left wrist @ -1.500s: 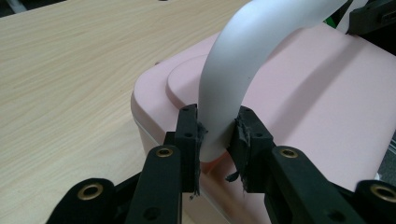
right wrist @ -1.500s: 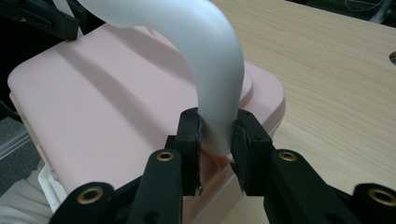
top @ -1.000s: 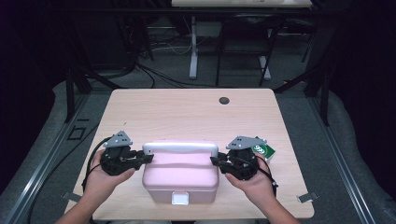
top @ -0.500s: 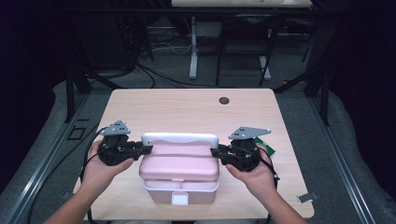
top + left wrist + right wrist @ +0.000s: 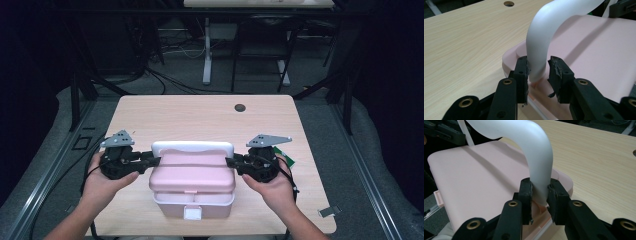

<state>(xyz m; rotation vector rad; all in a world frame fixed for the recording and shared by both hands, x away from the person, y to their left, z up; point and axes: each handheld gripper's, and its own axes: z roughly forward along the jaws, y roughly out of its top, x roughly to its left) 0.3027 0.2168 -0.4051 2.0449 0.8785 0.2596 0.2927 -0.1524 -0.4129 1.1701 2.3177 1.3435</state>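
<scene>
Pink box [image 5: 192, 182] sits at the near edge of the table [image 5: 200, 117], midway along it. White handle [image 5: 193, 147] stands raised over the lid. Right gripper [image 5: 539, 191] is clamped on the handle's right leg. Left gripper [image 5: 537, 72]: jaws have just been opening, left pad touching the other leg, right pad apart, so grip released. Best to free both ends evenly, so the handle drops flat without twisting.
</scene>
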